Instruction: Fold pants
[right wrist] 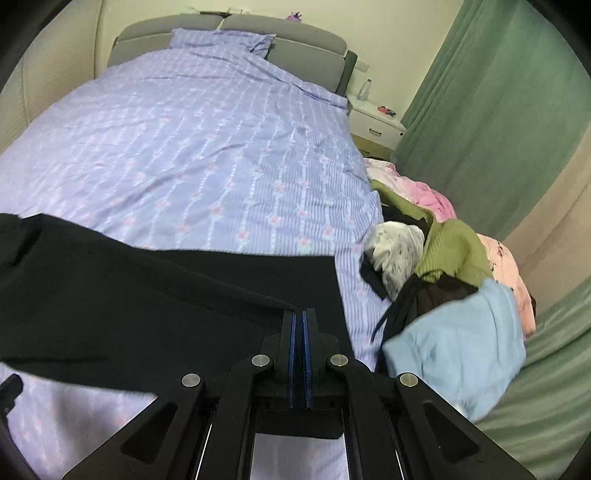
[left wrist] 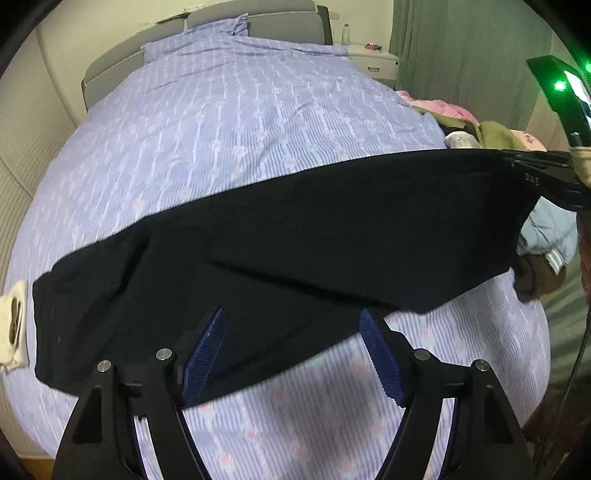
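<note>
Right gripper (right wrist: 299, 325) pinches one end of the black pants (left wrist: 295, 236), which stretch lengthwise across the near part of the bed (left wrist: 229, 122); left gripper (left wrist: 293, 332) gapes over their near edge. Clothes pile (right wrist: 443, 266) crowds the right edge.

Both fisheye views look steeply down and forward along their own tool toward the headboard (left wrist: 258, 11) at frame top. Each sits close above the near end of the bed (left wrist: 240, 122). Both share the bedspread, the black pants (right wrist: 129, 295) and the clothes pile (right wrist: 443, 258) at right.
</note>
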`<state>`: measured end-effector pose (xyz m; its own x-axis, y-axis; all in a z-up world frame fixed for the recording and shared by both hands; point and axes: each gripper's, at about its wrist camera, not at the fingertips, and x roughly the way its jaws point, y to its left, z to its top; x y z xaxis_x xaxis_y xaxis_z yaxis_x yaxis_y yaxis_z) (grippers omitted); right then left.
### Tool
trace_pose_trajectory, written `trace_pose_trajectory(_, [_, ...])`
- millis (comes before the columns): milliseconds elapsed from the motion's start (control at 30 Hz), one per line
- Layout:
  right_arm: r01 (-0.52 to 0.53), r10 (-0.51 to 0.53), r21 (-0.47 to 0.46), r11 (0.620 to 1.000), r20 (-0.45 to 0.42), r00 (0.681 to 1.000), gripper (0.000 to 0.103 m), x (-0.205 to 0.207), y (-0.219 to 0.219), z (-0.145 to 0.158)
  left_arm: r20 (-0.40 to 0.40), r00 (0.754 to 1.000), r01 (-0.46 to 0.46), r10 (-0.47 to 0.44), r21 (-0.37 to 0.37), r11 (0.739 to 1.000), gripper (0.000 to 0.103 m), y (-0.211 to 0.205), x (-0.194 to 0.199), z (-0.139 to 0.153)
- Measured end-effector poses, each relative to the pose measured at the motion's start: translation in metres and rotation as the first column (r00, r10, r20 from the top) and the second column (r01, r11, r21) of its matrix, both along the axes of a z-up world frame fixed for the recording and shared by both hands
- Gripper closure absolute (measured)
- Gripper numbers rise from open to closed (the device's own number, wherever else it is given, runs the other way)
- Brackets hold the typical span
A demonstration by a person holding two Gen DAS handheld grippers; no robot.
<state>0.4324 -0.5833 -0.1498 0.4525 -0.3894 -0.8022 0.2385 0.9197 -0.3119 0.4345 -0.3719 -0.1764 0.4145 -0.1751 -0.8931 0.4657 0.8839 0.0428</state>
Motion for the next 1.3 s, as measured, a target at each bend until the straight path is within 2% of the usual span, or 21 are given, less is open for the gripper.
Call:
trace_pose_trajectory(267, [0.003,-0.001,0.018,1.000,-0.126,0.992,0.099,0.084,-0.068,-0.062,-0.067,0.998,-0.020,0.021,0.019,1.000,0.028,-0.050,0.042,-0.030])
trace_pose_trajectory(567, [0.016,-0.008,0.036,0.999,-0.210,0.978,0.097,0.124,-0.097,-0.126,-0.096,0.995,-0.013,0.020,0.070,0.997,0.028,-0.091,0.074,-0.057])
trace_pose_trajectory(600, [0.016,-0.009,0.031,0.999,-0.212,0.977,0.095,0.125,-0.098,-0.128,-0.094,0.995,-0.010,0.017,0.077,0.997,0.028,-0.094,0.076,-0.059])
trace_pose_trajectory(633, [0.019,-0.014,0.017,1.000,-0.215,0.976,0.083,0.126,-0.099,-0.131,-0.094,0.995,-0.007,0.014,0.080,0.997,0.028,-0.095,0.077,-0.060])
trace_pose_trajectory(667, [0.026,-0.029,-0.015,1.000,-0.218,0.976,0.066,0.126,-0.100,-0.133,-0.096,0.995,-0.003,0.011,0.083,0.997,0.028,-0.096,0.078,-0.061])
trace_pose_trajectory(733, [0.036,-0.047,-0.055,0.998,-0.205,0.978,0.050,0.127,-0.103,-0.133,-0.097,0.995,-0.001,0.009,0.090,0.996,0.028,-0.097,0.077,-0.062])
trace_pose_trajectory(900, [0.062,-0.062,-0.005,0.998,-0.174,0.983,0.049,0.114,-0.106,-0.116,-0.092,0.996,-0.011,0.018,0.073,0.997,0.028,-0.088,0.072,-0.063])
trace_pose_trajectory(1133, [0.027,-0.017,0.126,0.992,-0.082,0.996,0.049,0.051,-0.062,-0.075,-0.043,0.997,-0.058,0.059,0.029,0.998,0.028,-0.060,0.049,-0.045])
trace_pose_trajectory(1300, [0.018,-0.004,0.242,0.970,-0.058,0.998,0.049,0.007,-0.028,-0.061,-0.018,0.996,-0.084,0.085,0.008,0.996,0.028,-0.030,0.021,-0.030])
